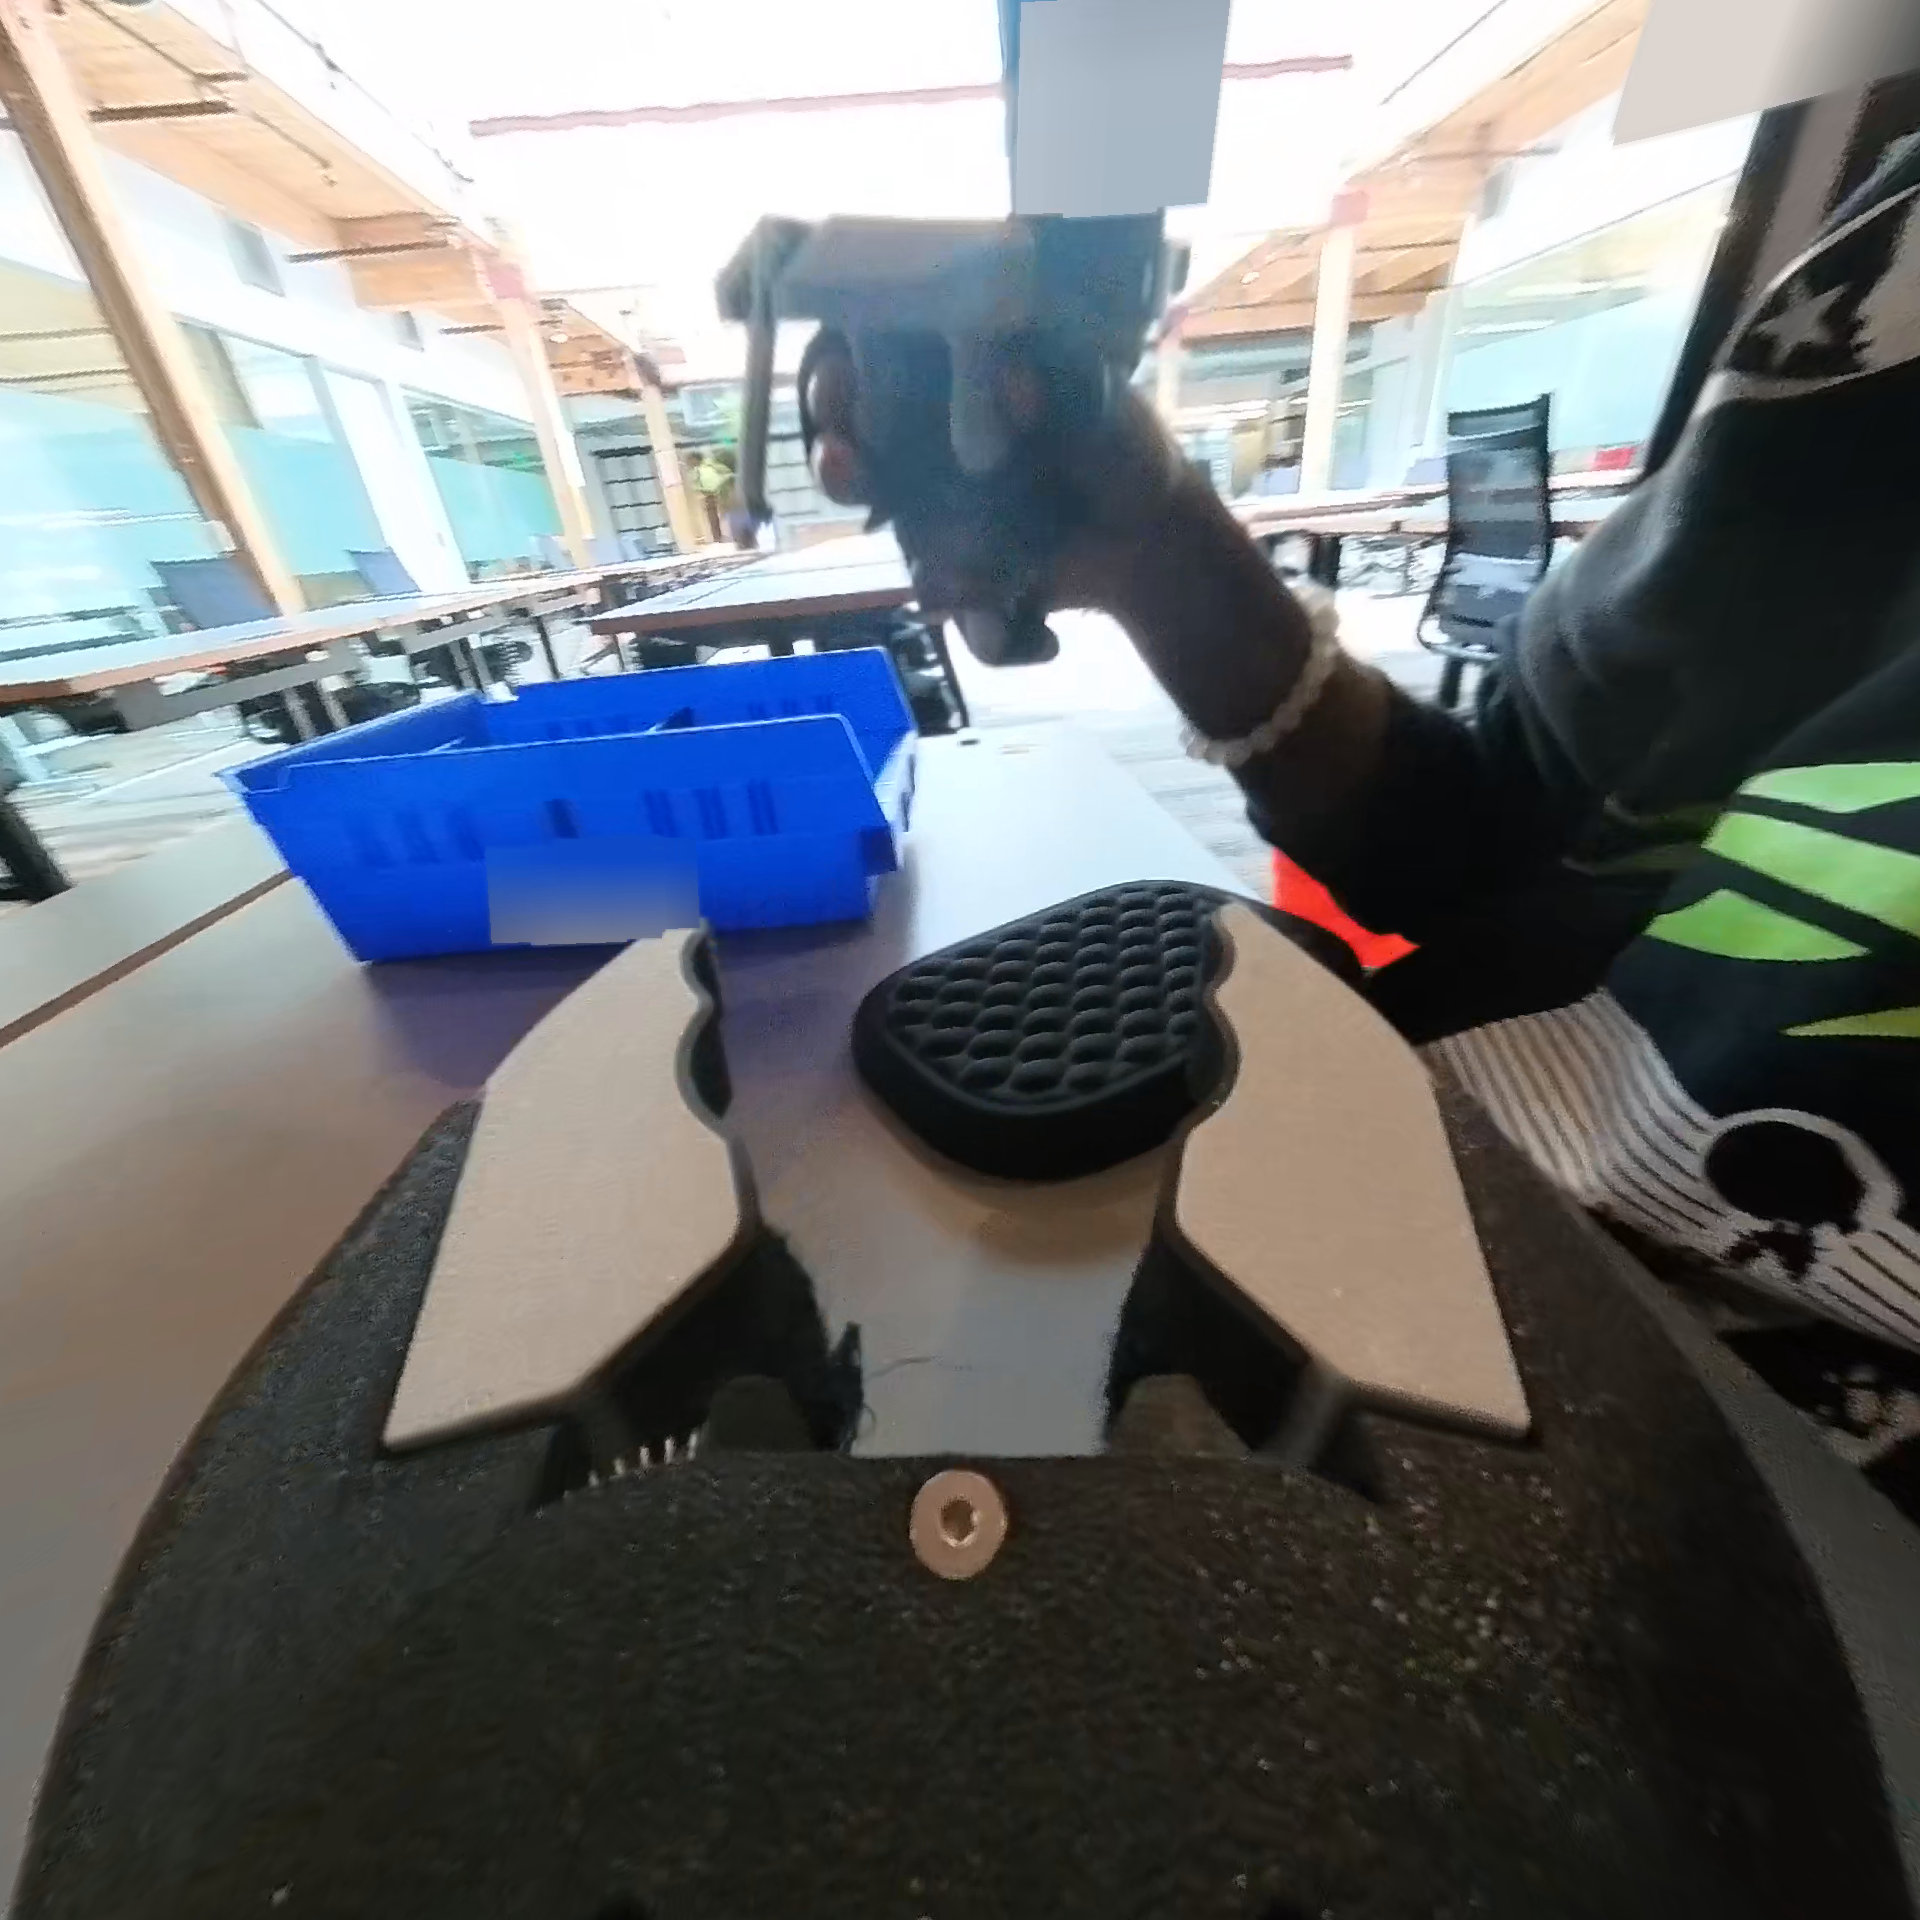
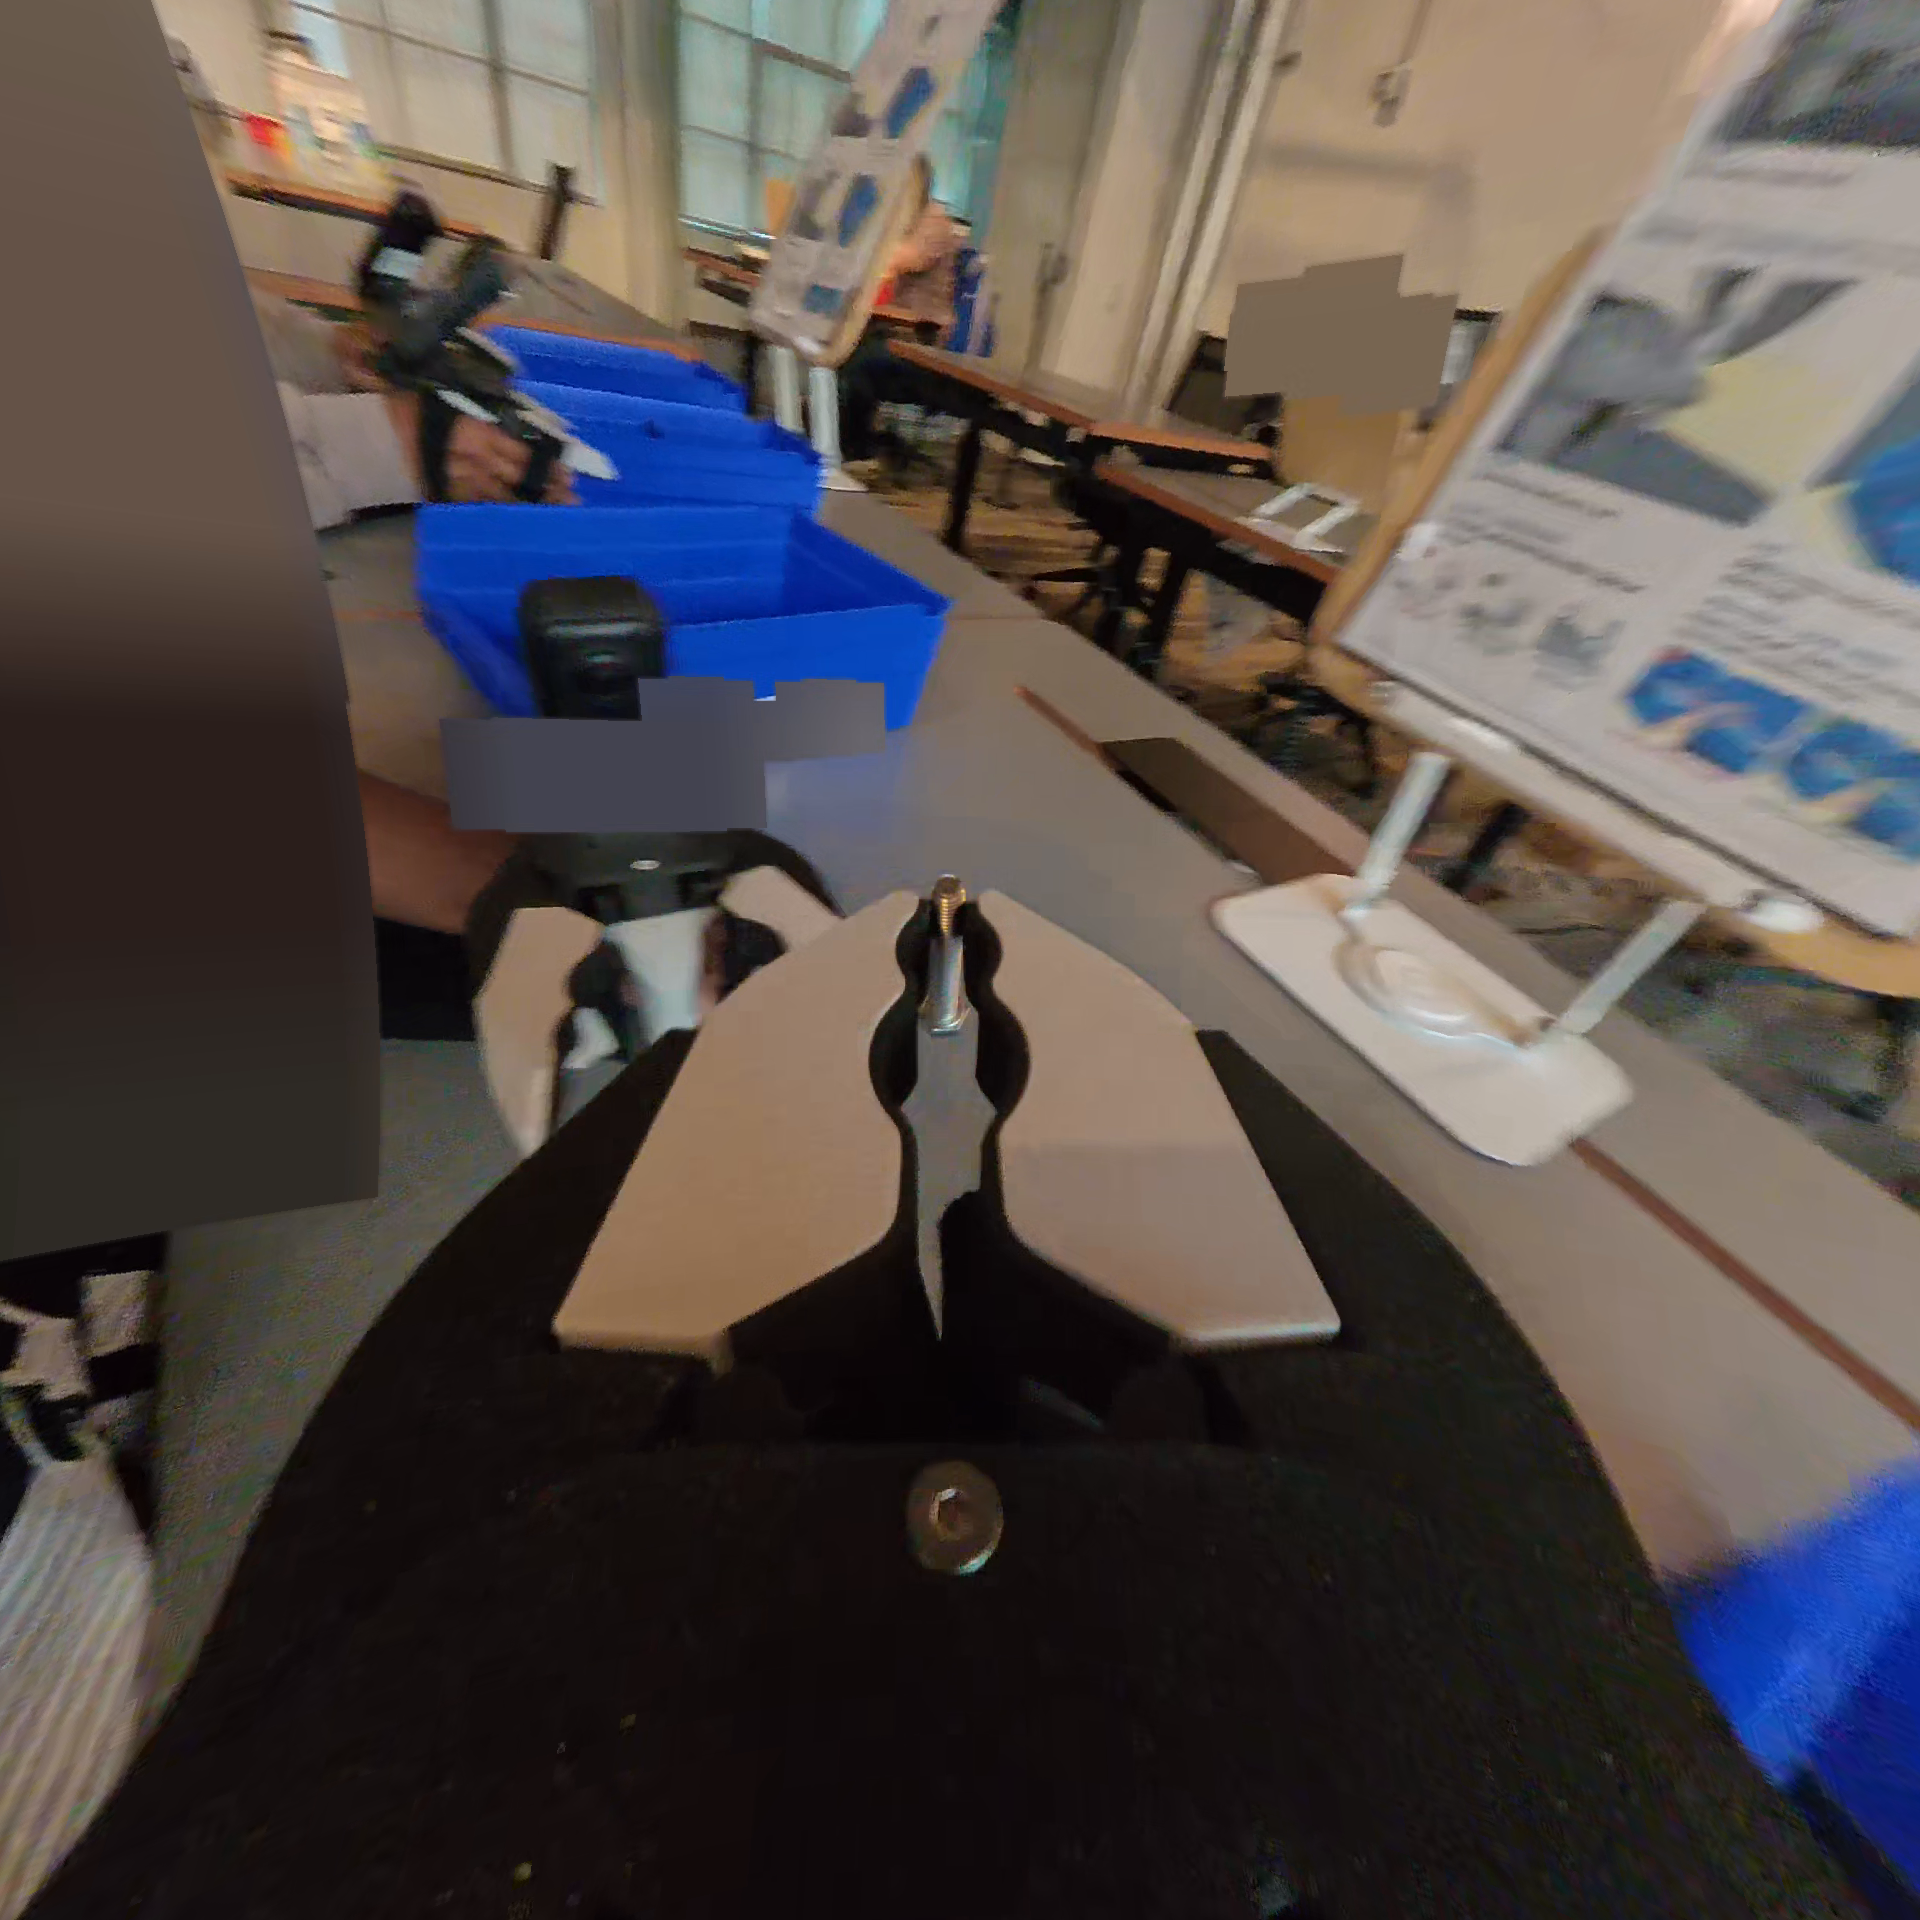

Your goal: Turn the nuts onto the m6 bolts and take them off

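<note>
Two grippers in play, only one loaded. The right gripper (image 2: 945,935) pinches a silver bolt (image 2: 943,971) between its fingertips, threaded end pointing forward past the tips, head toward the camera, the pads pressed against the shank. No nut is visible on the bolt or anywhere else in either view.

Risks, as judgement: the grip sits on a thin round shank, so torque from threading a nut could spin or tilt the bolt in the pads, or let it drop onto the grey table (image 2: 1039,790). A tilted bolt would likely cross-thread. The views are also motion-blurred, so alignment is hard to check.

The left gripper (image 1: 966,1023) is spread wide with nothing between its fingers, hovering low over the table near the blue bin (image 1: 582,821); one honeycomb pad (image 1: 1049,1029) faces up, bare. In its view the right gripper is raised in the person's hand (image 1: 1049,520), well apart. Bin contents are hidden behind the wall, so nut location: cannot tell.
</note>
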`<state>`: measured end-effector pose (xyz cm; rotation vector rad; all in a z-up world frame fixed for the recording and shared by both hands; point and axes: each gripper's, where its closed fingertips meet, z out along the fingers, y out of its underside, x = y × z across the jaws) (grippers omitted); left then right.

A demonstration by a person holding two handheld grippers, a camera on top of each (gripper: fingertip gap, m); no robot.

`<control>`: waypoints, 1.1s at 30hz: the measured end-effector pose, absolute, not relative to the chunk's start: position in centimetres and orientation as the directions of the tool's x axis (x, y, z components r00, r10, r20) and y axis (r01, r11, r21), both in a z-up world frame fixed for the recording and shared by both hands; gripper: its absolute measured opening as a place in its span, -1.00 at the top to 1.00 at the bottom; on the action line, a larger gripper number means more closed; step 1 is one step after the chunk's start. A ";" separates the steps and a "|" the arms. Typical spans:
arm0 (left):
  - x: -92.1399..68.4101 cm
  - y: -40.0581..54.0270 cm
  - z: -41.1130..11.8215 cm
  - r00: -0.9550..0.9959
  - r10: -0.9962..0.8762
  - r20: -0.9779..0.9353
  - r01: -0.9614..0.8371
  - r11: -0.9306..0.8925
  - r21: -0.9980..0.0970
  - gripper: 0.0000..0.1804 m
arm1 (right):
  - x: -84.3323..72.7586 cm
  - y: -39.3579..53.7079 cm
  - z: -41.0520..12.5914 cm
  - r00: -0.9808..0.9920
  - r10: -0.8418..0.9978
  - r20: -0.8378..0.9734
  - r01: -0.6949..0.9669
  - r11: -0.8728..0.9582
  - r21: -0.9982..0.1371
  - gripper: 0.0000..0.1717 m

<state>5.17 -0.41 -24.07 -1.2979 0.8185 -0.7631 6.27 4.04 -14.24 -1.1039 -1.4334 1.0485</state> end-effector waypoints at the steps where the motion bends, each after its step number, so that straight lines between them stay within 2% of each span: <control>1: 4.9 0.0 -24.1 0.538 -0.838 -0.093 0.016 0.120 -0.993 -0.04 | 7.2 5.9 -13.3 -0.017 0.975 0.220 0.119 0.220 -0.968 0.95; 5: 4.2 1.0 -24.3 0.593 -0.800 -0.090 -0.008 0.106 -0.994 -0.24 | 11.7 16.0 -10.3 0.281 0.911 0.301 0.284 0.221 -0.933 0.94; 8: 3.9 1.3 -24.3 0.609 -0.789 -0.078 -0.001 0.097 -0.995 -0.31 | 14.7 24.2 -11.0 0.407 0.855 0.322 0.486 0.095 -0.869 0.94; 12: 3.4 1.7 -24.1 0.631 -0.775 -0.044 0.029 0.081 -0.996 -0.45 | 16.6 31.5 -16.3 0.444 0.881 0.165 0.667 -0.202 -0.717 0.94; 15: 3.0 2.0 -24.0 0.640 -0.768 -0.008 0.062 0.062 -0.996 -0.54 | 18.0 34.9 -21.5 0.466 0.876 0.119 0.781 -0.345 -0.520 0.94; 18: 2.7 2.1 -23.9 0.642 -0.766 0.016 0.084 0.049 -0.995 -0.57 | 18.0 36.7 -26.0 0.473 0.877 0.082 0.828 -0.411 -0.381 0.94; 22: 2.6 2.1 -23.9 0.642 -0.767 0.023 0.091 0.046 -0.995 -0.58 | 17.8 38.4 -30.5 0.489 0.868 0.083 0.852 -0.456 -0.256 0.93; 30: 3.2 1.7 -24.3 0.621 -0.783 -0.027 0.032 0.059 -0.998 -0.58 | 18.0 40.0 -33.7 0.502 0.856 0.122 0.861 -0.480 -0.168 0.94; 33: 3.2 1.7 -24.4 0.618 -0.785 -0.023 0.029 0.052 -0.998 -0.58 | 17.8 40.3 -34.0 0.505 0.853 0.135 0.859 -0.480 -0.177 0.94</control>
